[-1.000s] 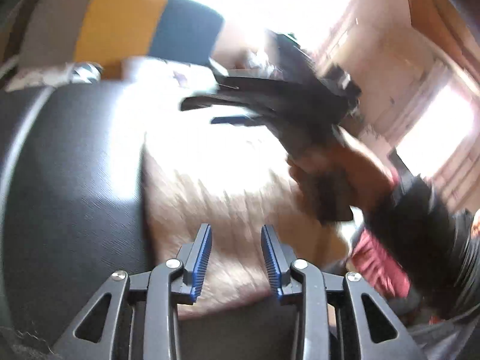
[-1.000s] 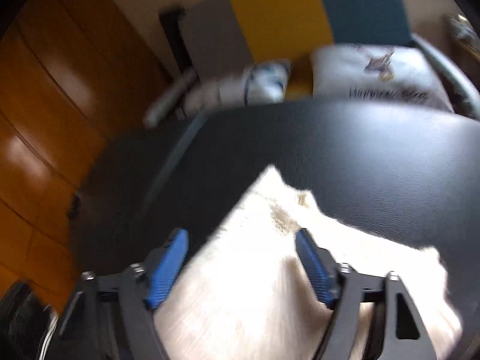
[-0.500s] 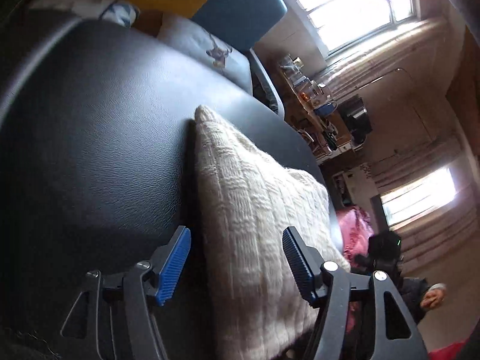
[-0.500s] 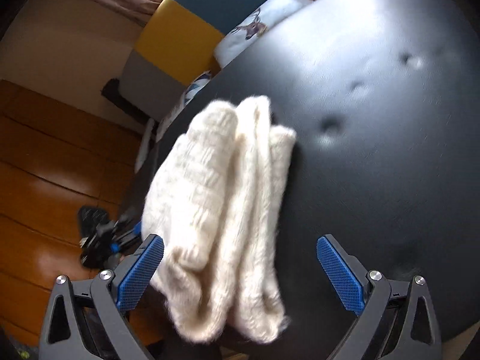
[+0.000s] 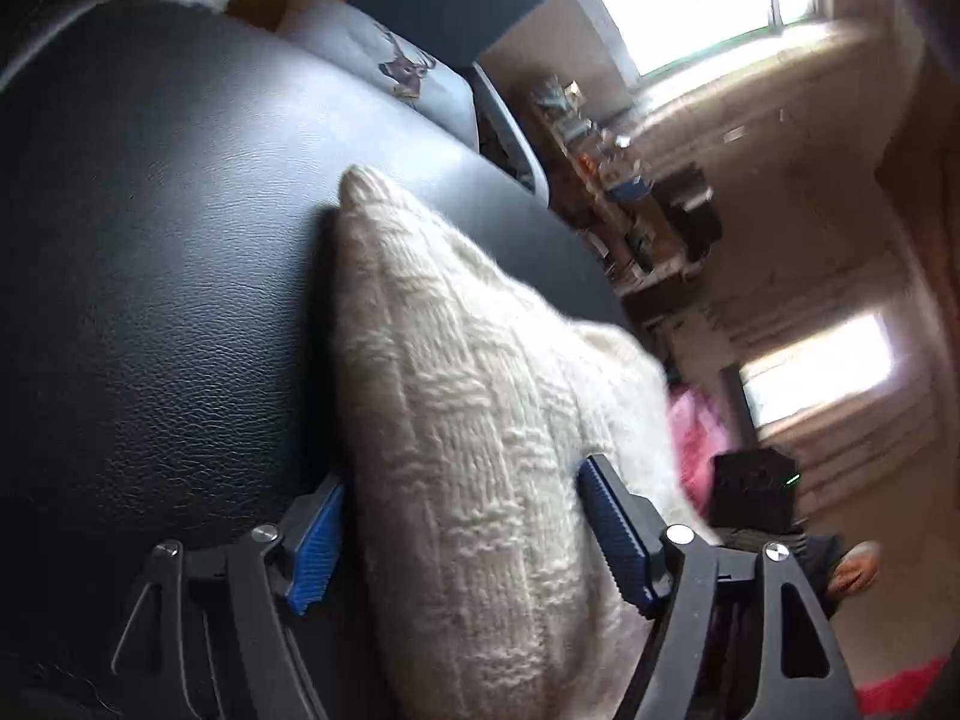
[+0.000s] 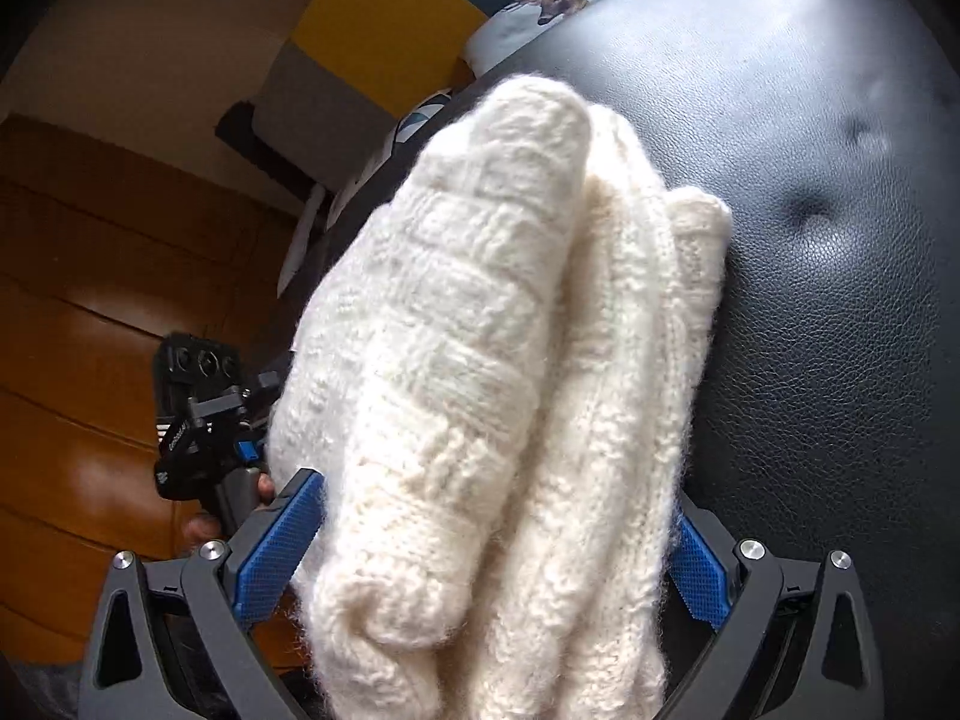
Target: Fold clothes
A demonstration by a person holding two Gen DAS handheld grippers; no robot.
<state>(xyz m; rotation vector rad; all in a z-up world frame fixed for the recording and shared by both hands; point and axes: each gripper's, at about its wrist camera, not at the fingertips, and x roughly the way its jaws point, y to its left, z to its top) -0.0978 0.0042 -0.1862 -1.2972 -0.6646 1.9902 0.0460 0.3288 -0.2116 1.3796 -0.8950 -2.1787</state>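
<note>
Here, folded sweater (image 6: 480,372) between fingers (image 6: 276,546)

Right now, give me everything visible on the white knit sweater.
The sweater is cream, chunky basket-weave knit, fuzzy like wool. It is folded into a thick bundle of about three rolled layers, lying on the black leather seat. Each gripper's blue-padded fingers straddle one end: the left gripper and the right gripper. Whether either one is pinching cannot be told.
</note>
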